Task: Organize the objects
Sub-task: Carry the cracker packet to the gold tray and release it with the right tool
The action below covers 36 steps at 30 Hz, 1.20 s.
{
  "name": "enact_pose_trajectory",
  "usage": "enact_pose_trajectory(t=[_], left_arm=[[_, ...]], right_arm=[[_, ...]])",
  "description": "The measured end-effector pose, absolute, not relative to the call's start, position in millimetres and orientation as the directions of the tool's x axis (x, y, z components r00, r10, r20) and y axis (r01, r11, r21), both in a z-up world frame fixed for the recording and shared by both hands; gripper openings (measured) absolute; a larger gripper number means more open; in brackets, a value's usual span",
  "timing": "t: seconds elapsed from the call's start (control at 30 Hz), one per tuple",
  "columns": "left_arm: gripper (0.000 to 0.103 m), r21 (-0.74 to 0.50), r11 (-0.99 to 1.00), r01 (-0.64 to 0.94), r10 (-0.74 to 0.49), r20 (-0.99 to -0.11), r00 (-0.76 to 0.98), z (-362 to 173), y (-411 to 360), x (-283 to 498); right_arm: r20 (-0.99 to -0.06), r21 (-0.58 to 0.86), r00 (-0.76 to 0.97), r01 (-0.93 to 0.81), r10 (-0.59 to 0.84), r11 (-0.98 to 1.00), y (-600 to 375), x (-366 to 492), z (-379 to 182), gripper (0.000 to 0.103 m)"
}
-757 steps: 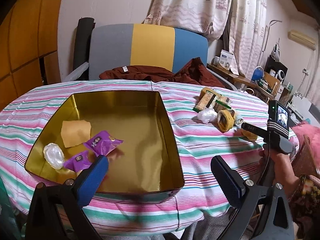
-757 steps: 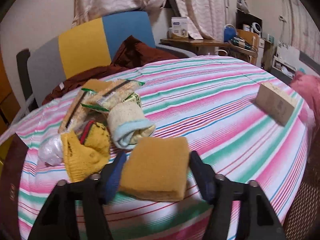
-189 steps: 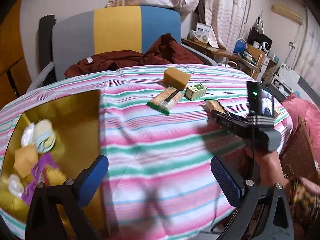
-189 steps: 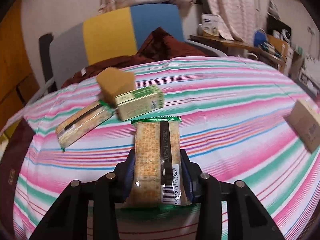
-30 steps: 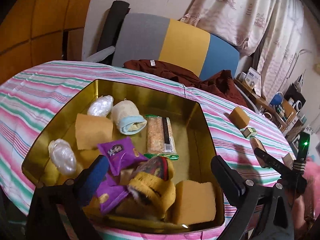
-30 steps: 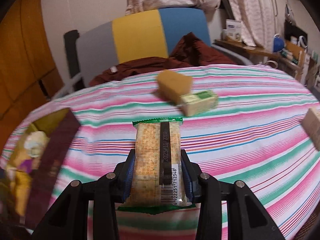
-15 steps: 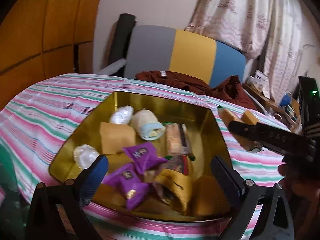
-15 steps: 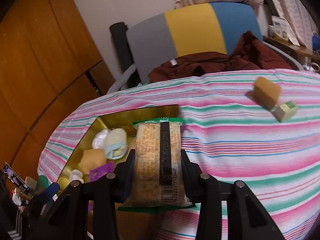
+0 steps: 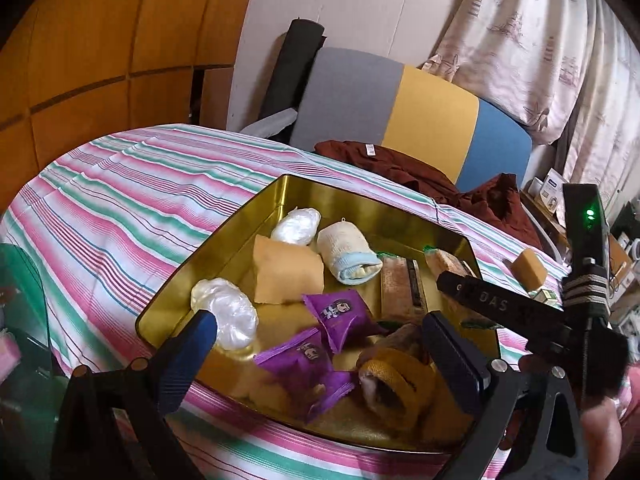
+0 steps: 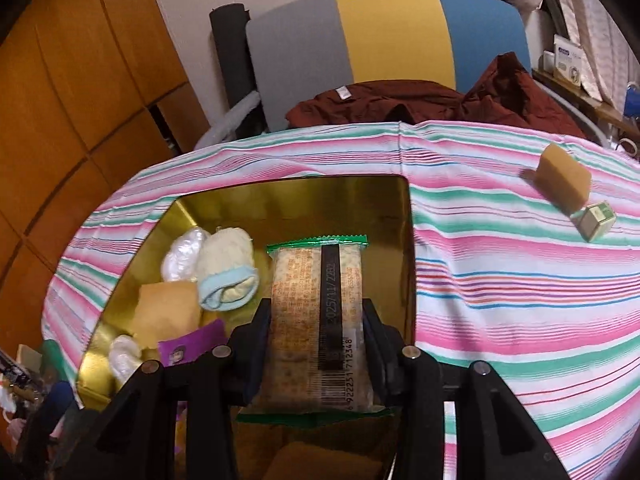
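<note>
A gold metal tin point(image 9: 280, 194) point(image 10: 406, 240) sits on the striped table. It holds white wrapped lumps, a rolled sock point(image 9: 348, 256), a tan pad point(image 9: 286, 272), purple candy packets point(image 9: 340, 316), a cracker pack point(image 9: 402, 288) and a yellow knit item point(image 9: 400, 380). My right gripper point(image 10: 318, 320) is shut on a second cracker pack point(image 10: 318, 304), held over the tin's right side; it shows in the left wrist view point(image 9: 452, 280). My left gripper point(image 9: 316, 340) is open and empty, above the tin's near edge.
A tan sponge block point(image 10: 562, 182) and a small green box point(image 10: 596, 220) lie on the striped cloth to the right of the tin. A grey, yellow and blue chair point(image 10: 384, 28) with dark red clothing point(image 10: 420, 104) stands behind the table. A green object point(image 9: 20, 280) is at the left.
My right gripper has carried the cracker pack left, from above the bare cloth to over the tin. My left gripper has edged closer to the tin.
</note>
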<state>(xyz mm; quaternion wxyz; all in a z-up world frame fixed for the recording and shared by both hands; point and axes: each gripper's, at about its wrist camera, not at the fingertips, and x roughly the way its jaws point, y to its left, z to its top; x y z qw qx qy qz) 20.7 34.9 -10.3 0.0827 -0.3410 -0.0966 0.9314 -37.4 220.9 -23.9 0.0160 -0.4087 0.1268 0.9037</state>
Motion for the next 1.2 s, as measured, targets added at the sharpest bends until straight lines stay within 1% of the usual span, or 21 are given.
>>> enact_pose_trajectory(t=[0.17,0.5,0.63,0.77,1.0,1.2], left_arm=[[0.103,-0.225,-0.969,-0.107,0.227,-0.621,-0.750,-10.5,40.5,23.0],[0.103,-0.236,-0.966,-0.108,0.236,-0.626,-0.744,-12.7,40.9,22.5],[0.103,-0.239,-0.964,-0.119,0.247,-0.627,-0.738,-13.0,43.3,22.6],[0.103,-0.230,-0.964,-0.134,0.252,-0.625,-0.739,-11.4,46.9,24.6],[0.103,-0.229,-0.963,-0.143,0.258,-0.625,-0.737,-11.9,50.2,26.3],[0.103,-0.213,-0.959,-0.185,0.278,-0.614,-0.738,-13.0,62.0,34.0]], right_arm=[[-0.740,0.193,-0.672,-0.154,-0.041,-0.969,226.7,-39.0,-23.9,0.043],[-0.673,0.255,-0.737,-0.149,-0.065,-0.956,241.5,-13.0,-3.2,0.043],[-0.669,0.268,-0.739,-0.141,-0.078,-0.953,245.5,-6.2,0.5,0.043],[-0.669,0.235,-0.741,-0.138,-0.057,-0.962,246.8,-1.4,2.8,0.043],[-0.664,0.127,-0.746,-0.177,0.049,-0.976,259.4,10.5,4.8,0.043],[-0.675,0.106,-0.732,-0.218,0.090,-0.970,286.1,18.8,1.0,0.043]])
